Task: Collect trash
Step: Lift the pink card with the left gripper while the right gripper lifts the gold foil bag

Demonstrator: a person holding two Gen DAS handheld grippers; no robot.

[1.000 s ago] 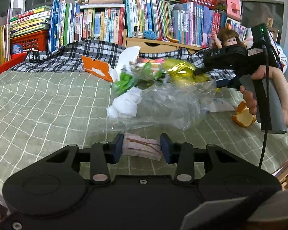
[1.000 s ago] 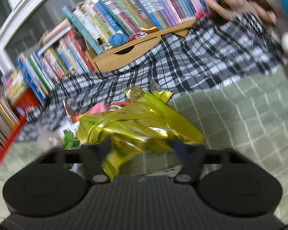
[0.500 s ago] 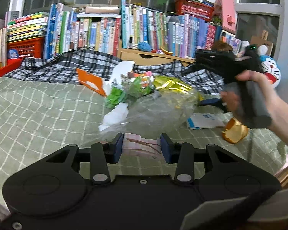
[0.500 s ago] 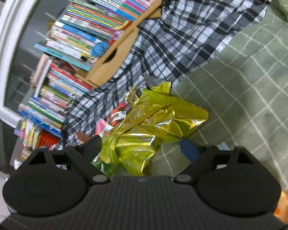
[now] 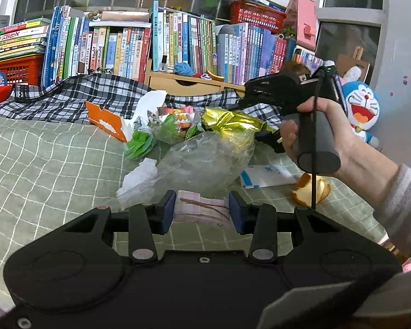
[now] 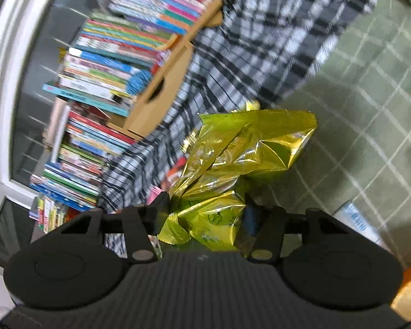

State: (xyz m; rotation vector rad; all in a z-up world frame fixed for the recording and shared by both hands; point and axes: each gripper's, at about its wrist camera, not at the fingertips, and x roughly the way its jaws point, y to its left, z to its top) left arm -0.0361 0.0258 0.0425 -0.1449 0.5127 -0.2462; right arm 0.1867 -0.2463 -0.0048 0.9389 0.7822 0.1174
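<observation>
Two grippers are at work over the bed. Your left gripper has its fingers closed on a pink folded packet with a thin brown band across it, the blue pads pressing its two ends. That packet sits at the mouth of a clear plastic bag, which lies crumpled on the green checked bed cover near the bed's near edge.

Your right gripper is tilted hard to one side, and its fingers are closing around a crumpled gold foil wrapper. The foil fills the gap between them, and the pads appear to be pressing its lower folds. From the left wrist view, your right hand holds the gripper's handle beyond the bag, toward the bed's right side, with the gold foil sticking out past the bag's far rim.

Just behind the bag, more trash is heaped: white tissue, green wrappers, an orange card and a small colourful pack. Right of the bag lie a white and blue packet and an orange peel. A black and white plaid blanket runs along the bed's far edge, below a row of books, and a blue plush toy sits at the far right corner.
</observation>
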